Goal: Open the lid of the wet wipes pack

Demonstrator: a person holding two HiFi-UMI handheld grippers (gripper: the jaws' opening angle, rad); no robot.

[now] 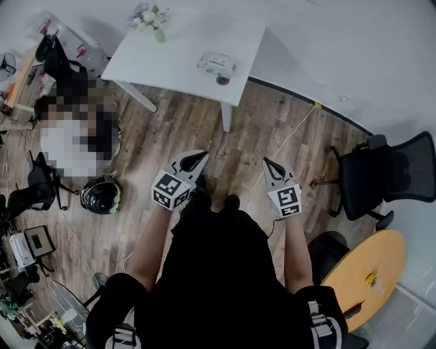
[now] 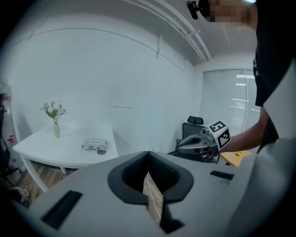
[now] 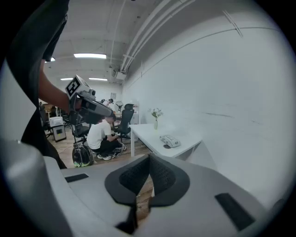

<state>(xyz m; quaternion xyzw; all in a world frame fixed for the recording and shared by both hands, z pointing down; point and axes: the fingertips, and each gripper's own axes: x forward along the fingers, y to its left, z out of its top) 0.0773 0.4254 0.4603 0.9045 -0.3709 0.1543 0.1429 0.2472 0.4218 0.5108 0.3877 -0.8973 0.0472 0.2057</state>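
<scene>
Although the task calls for lifting a lid, none of it looks begun. The wet wipes pack (image 1: 218,65) lies flat on the white surface (image 1: 170,58) across the room, close to the edge that faces the person. A small dark round object (image 1: 223,80) sits just beside it, and a vase of flowers (image 1: 153,20) stands towards the far corner. The lid is too small to make out at this range, but the pack looks flat and undisturbed, so it is most likely closed. A stretch of wooden floor (image 1: 245,129) lies between the person and the surface, and both tools are well apart from the pack. By that reading the whole job is left: coming up to the surface, steadying the pack, then catching the lid and raising it.

The left tool (image 1: 202,158) is held in front of the body and aimed towards the surface. Its own view shows the two dark pads pressed together at the tips, with only floor showing through the slit lower down and nothing gripped. The right tool (image 1: 267,162) is held alongside, apart from the left. Its view shows the same: jaws pressed together, nothing between them, touching nothing. In each tool's view the pack lies far off on the surface ahead.
</scene>
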